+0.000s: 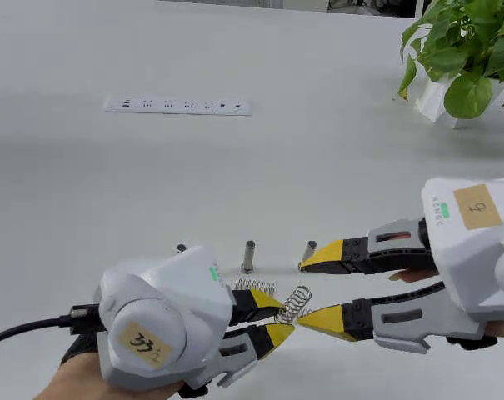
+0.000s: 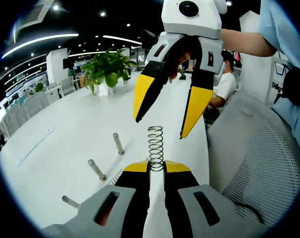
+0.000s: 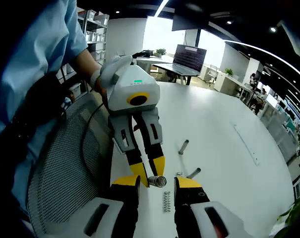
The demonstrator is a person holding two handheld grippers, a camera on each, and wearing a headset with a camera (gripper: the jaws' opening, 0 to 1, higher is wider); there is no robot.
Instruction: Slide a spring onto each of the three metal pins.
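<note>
While my left gripper (image 1: 282, 316) pinches one spring (image 1: 293, 303) by its end, my right gripper (image 1: 301, 292) gapes wide at its free end, near the table's (image 1: 235, 167) near edge, just before three pins (image 1: 248, 256).

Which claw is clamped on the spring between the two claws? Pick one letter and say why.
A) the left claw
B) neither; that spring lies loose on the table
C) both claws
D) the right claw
A: the spring sticks out from between the shut tips of the left claw, while the right claw is open, with its tips on either side of the spring's free end.
</note>
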